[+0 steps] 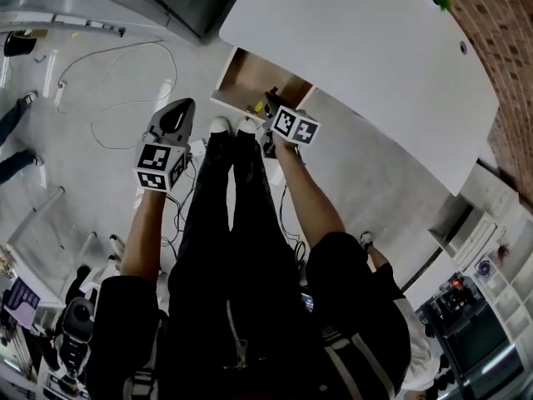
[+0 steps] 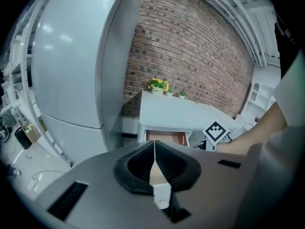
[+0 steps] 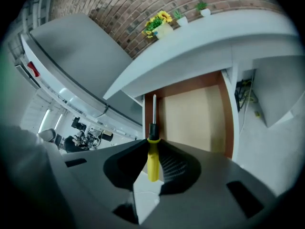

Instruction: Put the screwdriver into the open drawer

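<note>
Wooden drawer (image 3: 193, 118) is sitting open, center frame. Right gripper (image 3: 153, 144) is clamping the yellow screwdriver (image 3: 152, 162); left gripper (image 2: 154, 149) is closed, empty.

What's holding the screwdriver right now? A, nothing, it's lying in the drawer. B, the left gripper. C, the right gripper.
C: the right gripper has its jaws closed on the yellow handle of the screwdriver, with the open drawer ahead of it.
</note>
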### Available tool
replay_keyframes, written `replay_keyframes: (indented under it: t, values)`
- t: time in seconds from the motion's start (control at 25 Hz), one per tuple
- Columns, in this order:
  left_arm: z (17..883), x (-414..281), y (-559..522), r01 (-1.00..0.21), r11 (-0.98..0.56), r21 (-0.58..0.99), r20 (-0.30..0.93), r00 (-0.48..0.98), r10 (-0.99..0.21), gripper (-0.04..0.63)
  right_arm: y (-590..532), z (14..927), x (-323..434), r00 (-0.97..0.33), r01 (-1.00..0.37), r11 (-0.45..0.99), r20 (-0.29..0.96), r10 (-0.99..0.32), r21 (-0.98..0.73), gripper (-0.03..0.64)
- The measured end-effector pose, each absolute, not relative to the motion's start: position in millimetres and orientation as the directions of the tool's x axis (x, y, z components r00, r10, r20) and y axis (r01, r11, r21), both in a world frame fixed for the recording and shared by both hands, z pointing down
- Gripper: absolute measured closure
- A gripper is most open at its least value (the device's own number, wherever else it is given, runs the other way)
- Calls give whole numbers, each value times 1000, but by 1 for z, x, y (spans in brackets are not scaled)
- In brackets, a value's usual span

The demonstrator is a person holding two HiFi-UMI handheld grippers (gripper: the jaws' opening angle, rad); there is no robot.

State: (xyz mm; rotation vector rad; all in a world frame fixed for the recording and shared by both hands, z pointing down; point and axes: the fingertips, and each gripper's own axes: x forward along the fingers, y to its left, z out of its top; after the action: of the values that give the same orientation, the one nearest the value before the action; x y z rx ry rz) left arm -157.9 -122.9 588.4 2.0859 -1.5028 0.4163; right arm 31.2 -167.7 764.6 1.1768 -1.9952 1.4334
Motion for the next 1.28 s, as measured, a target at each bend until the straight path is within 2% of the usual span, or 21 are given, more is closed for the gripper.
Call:
replay_keyframes:
  t: [0.2,0.4,0.68,1.0,1.28]
  values:
    - [630,-172,-104,-946,-171,276,579,306,-756,568,-176,829,32,-490,-851,12,785,-379,-525,537]
    - [657,-186,-83,-952,-122,280,594,272,-757,568,-188,879,32,-442,-886,13,837,-322,-463,537]
    - [692,-198,-56,-956,-55,290,641,236,-730,568,-200,934,33,-374,-910,-86,894,-247,-405,537]
    - [706,-196,-49,-952,-34,303,653,233,-720,568,-204,964,35,-274,-951,-82,936,-219,-298,535]
    - [706,-199,-52,-950,-27,312,645,232,-728,568,-206,970,32,-276,-956,-40,937,-212,-291,514]
